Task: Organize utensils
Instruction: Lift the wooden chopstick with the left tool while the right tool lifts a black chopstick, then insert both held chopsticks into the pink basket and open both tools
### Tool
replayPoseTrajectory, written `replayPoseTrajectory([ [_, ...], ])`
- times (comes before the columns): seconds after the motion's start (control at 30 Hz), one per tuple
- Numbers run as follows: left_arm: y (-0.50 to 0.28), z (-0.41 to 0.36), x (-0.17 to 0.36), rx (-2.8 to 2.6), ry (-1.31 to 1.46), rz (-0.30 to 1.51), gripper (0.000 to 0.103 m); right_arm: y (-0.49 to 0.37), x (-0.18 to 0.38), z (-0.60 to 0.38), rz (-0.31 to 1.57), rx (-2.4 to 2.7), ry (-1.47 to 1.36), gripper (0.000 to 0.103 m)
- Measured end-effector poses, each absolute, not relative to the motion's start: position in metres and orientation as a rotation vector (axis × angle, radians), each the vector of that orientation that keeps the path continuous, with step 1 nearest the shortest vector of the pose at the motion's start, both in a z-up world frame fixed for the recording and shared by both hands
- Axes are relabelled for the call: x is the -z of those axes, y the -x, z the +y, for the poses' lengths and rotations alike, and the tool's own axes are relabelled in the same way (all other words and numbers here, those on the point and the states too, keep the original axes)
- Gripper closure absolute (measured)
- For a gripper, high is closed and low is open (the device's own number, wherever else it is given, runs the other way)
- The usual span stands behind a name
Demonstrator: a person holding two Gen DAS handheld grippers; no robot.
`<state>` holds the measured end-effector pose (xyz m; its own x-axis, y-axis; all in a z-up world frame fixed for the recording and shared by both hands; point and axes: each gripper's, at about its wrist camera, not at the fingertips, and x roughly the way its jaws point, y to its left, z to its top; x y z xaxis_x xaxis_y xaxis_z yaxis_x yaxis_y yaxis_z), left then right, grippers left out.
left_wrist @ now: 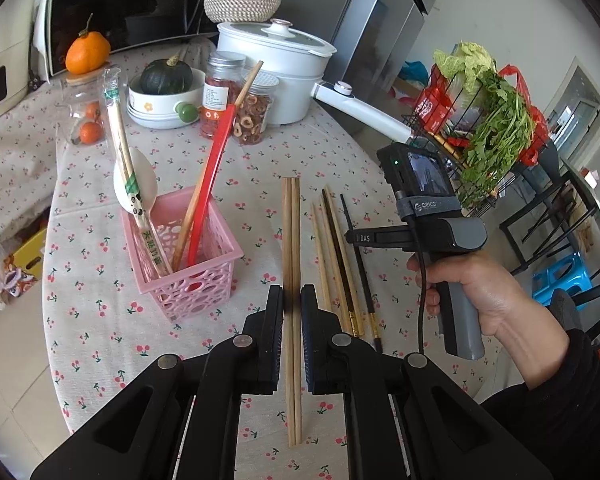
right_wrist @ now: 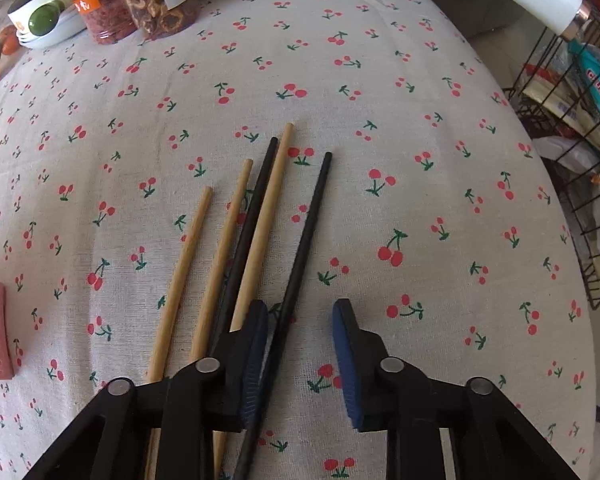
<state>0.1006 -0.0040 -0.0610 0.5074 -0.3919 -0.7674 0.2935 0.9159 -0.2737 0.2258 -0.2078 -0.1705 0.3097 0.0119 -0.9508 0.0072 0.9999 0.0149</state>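
My left gripper (left_wrist: 292, 300) is shut on a pair of light wooden chopsticks (left_wrist: 291, 232) that point away over the table. A pink perforated basket (left_wrist: 188, 256) stands to its left and holds a red utensil (left_wrist: 210, 184), a wooden chopstick, wrapped chopsticks and a white spoon (left_wrist: 136, 184). Several loose chopsticks, wooden and black (left_wrist: 340, 256), lie to the right. My right gripper (right_wrist: 300, 320) is open just above them; one black chopstick (right_wrist: 300, 256) runs between its jaws, and the wooden ones (right_wrist: 220, 256) lie under and left of its left finger.
The cherry-print tablecloth (right_wrist: 420, 140) covers a round table. At the back stand two jars (left_wrist: 236, 100), a bowl with a dark squash (left_wrist: 166, 80), a white electric pot (left_wrist: 276, 68) and a microwave. A wire rack with greens (left_wrist: 492, 128) stands off the table's right edge.
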Motion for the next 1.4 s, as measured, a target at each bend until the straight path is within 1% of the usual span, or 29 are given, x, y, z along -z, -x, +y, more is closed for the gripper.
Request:
replayPoseTrajectory([
  [0.03, -0.098, -0.002, 0.059, 0.413, 0.113, 0.942, 0.094, -0.224, 0.171, -0.211, 1.256, -0.013, -0.032, 0.094],
  [0.13, -0.090, 0.005, 0.048, 0.415, 0.119, 0.897, 0.094, -0.221, 0.167, -0.221, 1.243, -0.052, -0.121, 0.098],
  [0.3, -0.075, 0.013, 0.024, 0.411, 0.124, 0.809, 0.095, -0.204, 0.118, -0.226, 1.077, -0.138, -0.156, 0.098],
  [0.4, -0.068, 0.017, 0.008, 0.421, 0.134, 0.754, 0.099, -0.183, 0.086, -0.226, 0.980, -0.197, -0.167, 0.098],
  [0.63, -0.051, 0.020, -0.031, 0.433, 0.125, 0.589, 0.099, -0.136, 0.019, -0.217, 0.756, -0.263, -0.150, 0.098],
  [0.83, -0.047, 0.026, -0.050, 0.389, 0.097, 0.506, 0.099, -0.115, -0.028, -0.211, 0.586, -0.288, -0.147, 0.098],
  [1.1, -0.044, 0.051, -0.066, 0.302, 0.076, 0.466, 0.099, -0.100, -0.060, -0.207, 0.496, -0.354, -0.191, 0.098],
  [1.27, -0.051, 0.058, -0.061, 0.283, 0.061, 0.530, 0.099, -0.099, -0.062, -0.194, 0.495, -0.398, -0.202, 0.098],
  [1.4, -0.065, 0.058, -0.047, 0.275, 0.043, 0.604, 0.099, -0.099, -0.063, -0.178, 0.492, -0.421, -0.188, 0.098],
])
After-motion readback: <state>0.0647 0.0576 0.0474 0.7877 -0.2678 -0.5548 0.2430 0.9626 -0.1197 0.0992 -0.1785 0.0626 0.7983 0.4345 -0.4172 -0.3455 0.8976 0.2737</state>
